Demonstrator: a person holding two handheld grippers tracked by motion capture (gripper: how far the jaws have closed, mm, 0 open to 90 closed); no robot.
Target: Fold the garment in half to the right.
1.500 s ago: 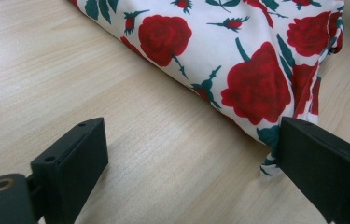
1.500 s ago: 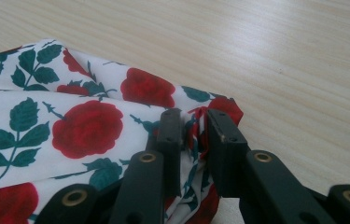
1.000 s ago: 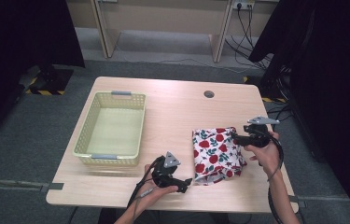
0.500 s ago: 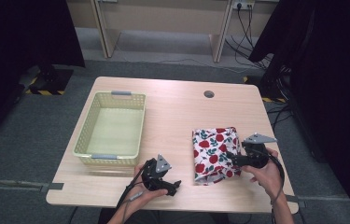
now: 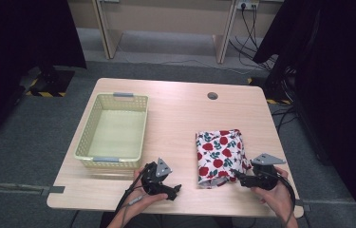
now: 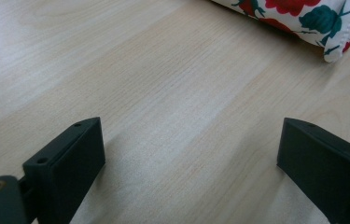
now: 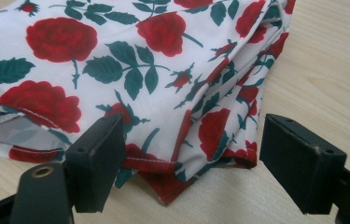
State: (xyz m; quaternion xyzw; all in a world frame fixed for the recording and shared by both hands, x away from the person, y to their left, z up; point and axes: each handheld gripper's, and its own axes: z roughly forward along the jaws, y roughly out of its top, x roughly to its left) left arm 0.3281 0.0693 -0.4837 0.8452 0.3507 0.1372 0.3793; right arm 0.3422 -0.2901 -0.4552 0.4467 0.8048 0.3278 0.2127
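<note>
A grey floor and dark curtains surround a pale wood desk [image 5: 180, 118] in the high view. An empty yellow basket [image 5: 114, 130] sits at centre left, and the folded rose-print cloth [image 5: 220, 156] lies right of centre. Since a second ago the right gripper [image 5: 236, 175] has come down the frame along the cloth's right side, from level with its upper edge to its lower right corner, where it now points left at the folds. Its jaws have just been opening. The left gripper [image 5: 175, 189] lies at lower centre, well left of the cloth, much where it was.

In the left gripper view, the jaws stand spread over bare desk with nothing between them; a corner of the cloth [image 6: 303, 18] shows at upper right, apart from them.

In the right gripper view, the jaws are spread around the cloth's [image 7: 130, 60] lower corner: the stacked hems lie in the gap at lower centre, and the left jaw overlaps the fabric, though no pinch shows. I judge this as lining up to grasp that corner, perhaps to carry the cloth to the basket.
</note>
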